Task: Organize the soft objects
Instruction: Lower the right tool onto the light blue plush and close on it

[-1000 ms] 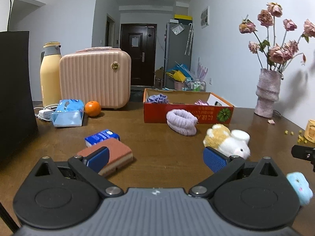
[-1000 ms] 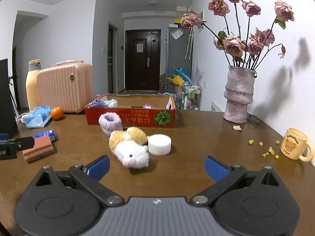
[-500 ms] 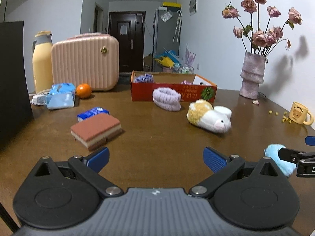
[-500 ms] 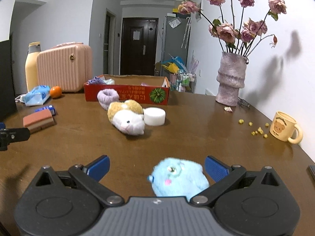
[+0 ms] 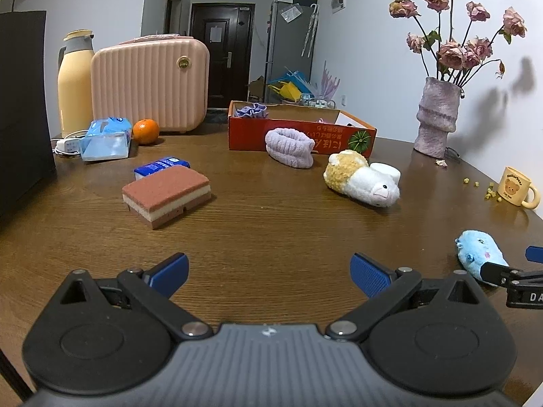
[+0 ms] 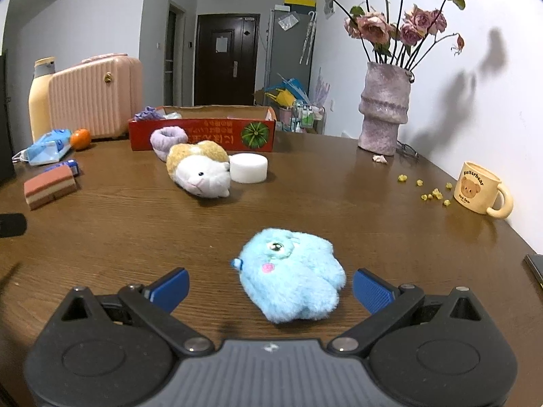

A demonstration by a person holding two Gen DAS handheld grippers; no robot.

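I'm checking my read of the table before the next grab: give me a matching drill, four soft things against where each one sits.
Things:
1. blue plush
2. hamster plush
3. purple headband
4. layered sponge

Places:
A. lying just in front of the red box
B. beside the small blue packet, on the left part of the table
C. between the open fingers of the right gripper
D. next to the white round foam disc

Pairs: 1-C, 2-D, 3-A, 4-B
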